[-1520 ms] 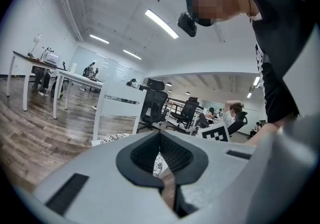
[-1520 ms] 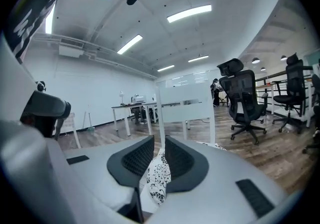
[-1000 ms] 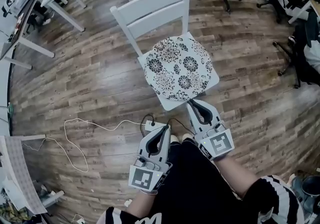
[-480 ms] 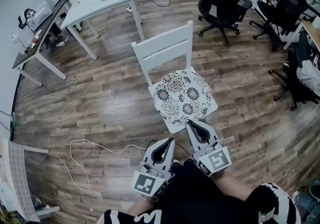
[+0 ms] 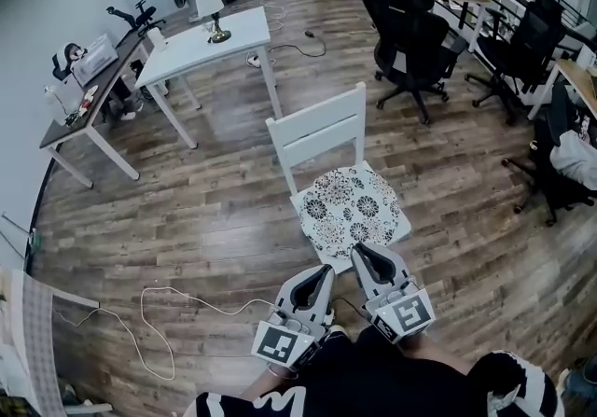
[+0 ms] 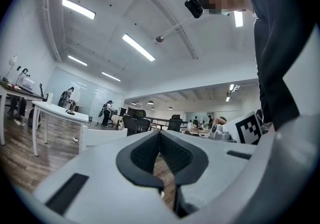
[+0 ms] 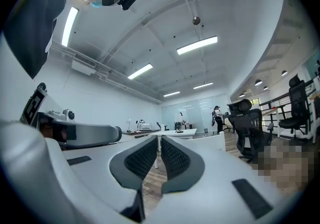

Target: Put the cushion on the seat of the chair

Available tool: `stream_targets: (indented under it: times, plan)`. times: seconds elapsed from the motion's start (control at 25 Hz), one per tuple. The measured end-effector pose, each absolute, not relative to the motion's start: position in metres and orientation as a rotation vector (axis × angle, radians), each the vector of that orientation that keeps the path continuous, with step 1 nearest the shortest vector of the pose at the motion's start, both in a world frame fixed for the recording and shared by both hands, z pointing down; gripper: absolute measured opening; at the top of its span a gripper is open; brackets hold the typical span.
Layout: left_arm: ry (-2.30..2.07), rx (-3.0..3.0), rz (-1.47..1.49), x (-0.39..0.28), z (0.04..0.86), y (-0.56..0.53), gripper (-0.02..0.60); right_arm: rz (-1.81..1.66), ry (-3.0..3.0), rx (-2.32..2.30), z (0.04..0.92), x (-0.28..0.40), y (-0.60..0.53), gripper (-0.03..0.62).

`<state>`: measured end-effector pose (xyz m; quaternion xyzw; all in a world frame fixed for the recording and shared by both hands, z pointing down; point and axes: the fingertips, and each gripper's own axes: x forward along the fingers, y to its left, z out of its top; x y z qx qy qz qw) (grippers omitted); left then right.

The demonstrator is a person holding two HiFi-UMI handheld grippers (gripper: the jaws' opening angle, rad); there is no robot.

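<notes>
Cushion (image 5: 353,208) is seen lying flat on the seat of the chair (image 5: 317,131); placement is judged done; left gripper (image 5: 322,270) and right gripper (image 5: 359,249) are held near the seat's front edge, jaws of both closed together, nothing gripped; risk: cushion could be knocked askew if brushed by the right gripper; floor cable (image 5: 187,298) could be snagged underfoot.
</notes>
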<state>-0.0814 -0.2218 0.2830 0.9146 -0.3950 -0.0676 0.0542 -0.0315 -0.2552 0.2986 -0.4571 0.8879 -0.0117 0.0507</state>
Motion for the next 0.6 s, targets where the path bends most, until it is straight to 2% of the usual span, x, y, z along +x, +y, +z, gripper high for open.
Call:
stream_targets:
  times: [0.32,0.6]
  plan:
    - [-1.271,2.810,-0.254,-0.088,0.264,-0.207,0.006,0.036,2.701,-1.377,0.274,-0.028,-0.241,0.038]
    - [-1.290,2.794,-0.272,-0.060,0.262,-0.171,0.006,0.067,2.738,-1.269,0.268,-0.018,-0.195,0.038]
